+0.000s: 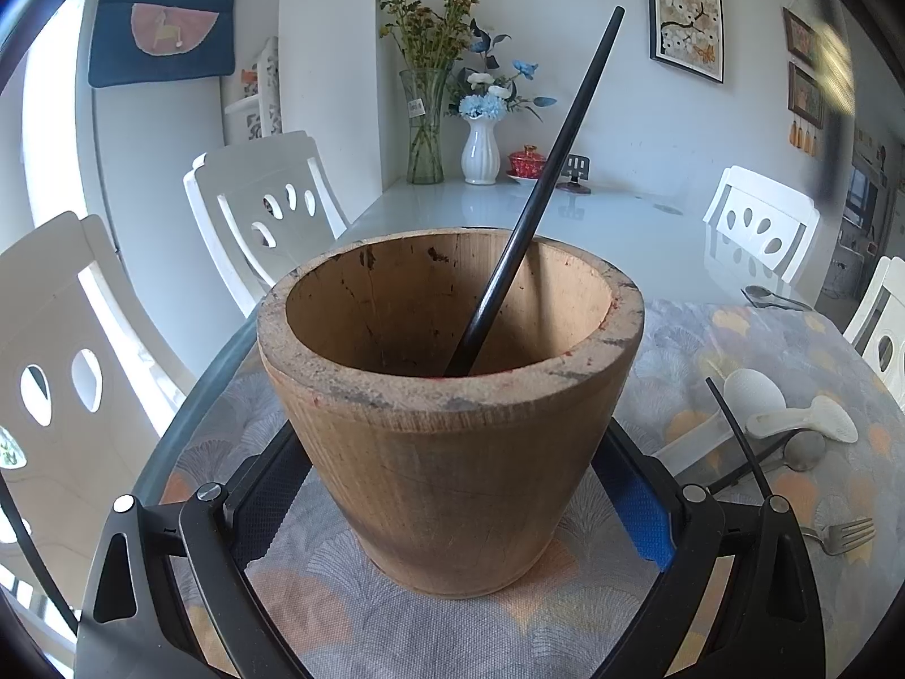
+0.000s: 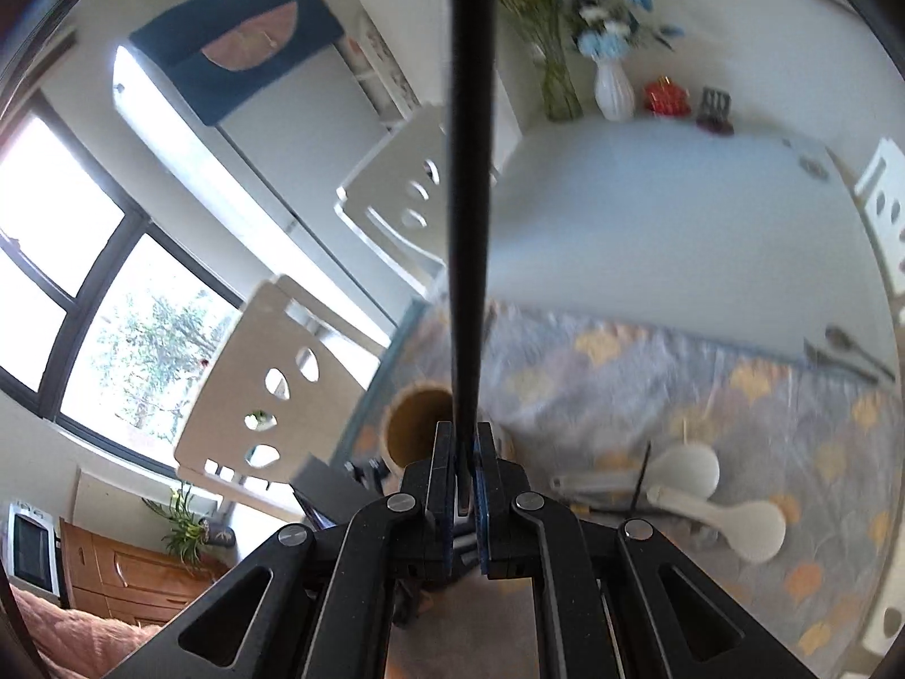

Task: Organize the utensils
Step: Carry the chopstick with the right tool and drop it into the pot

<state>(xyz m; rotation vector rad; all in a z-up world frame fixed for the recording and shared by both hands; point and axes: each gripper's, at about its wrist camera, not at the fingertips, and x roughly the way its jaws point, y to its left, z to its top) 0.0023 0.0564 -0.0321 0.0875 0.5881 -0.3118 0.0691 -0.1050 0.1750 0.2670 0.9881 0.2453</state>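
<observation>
The left tool (image 1: 452, 509) is clamped on the wooden cup (image 1: 452, 407), its pads pressing the cup's sides on the desk (image 1: 622, 215). One black chopstick (image 1: 543, 192) stands inside, tip down, leaning toward one o'clock. The right tool (image 2: 465, 475) is nearly shut, pinching a second chopstick (image 2: 468, 198) that points at twelve o'clock, above the cup (image 2: 421, 424). Two white spoons (image 2: 729, 515) lie at four o'clock.

A home dining room — white chairs (image 1: 266, 198) ring a glass-topped counter (image 1: 622, 226). Flower vases (image 1: 479, 150) and framed pictures (image 1: 685, 5) line the wall; a wooden dresser (image 2: 130, 577) stands by the window (image 2: 85, 283).
</observation>
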